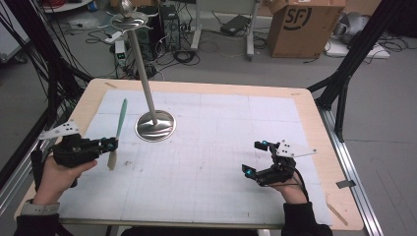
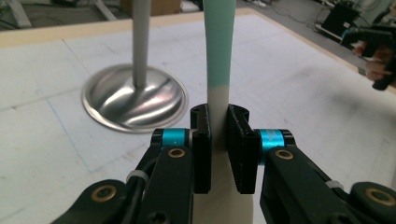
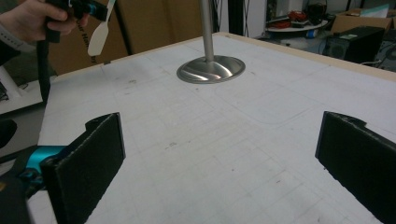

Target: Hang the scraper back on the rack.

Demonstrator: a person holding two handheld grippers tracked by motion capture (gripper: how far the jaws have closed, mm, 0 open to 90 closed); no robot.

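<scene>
A green-and-white spatula point(image 1: 117, 133) is gripped near its white blade by the left claw point(image 2: 218, 140), raised above the table point(image 1: 206, 162) beside the metal stand point(image 1: 155, 125). The right claw point(image 1: 259, 159) is spread wide and empty. For hanging, the spatula should probably be kept upright and the grip kept firm.

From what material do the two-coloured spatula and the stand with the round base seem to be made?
The spatula, clamped by the left tool, looks like matte silicone or plastic: mint green passing into cream, no shine. The stand looks like brushed metal, probably steel: its round base shows streaky bright reflections, and its pole is dull grey.
</scene>
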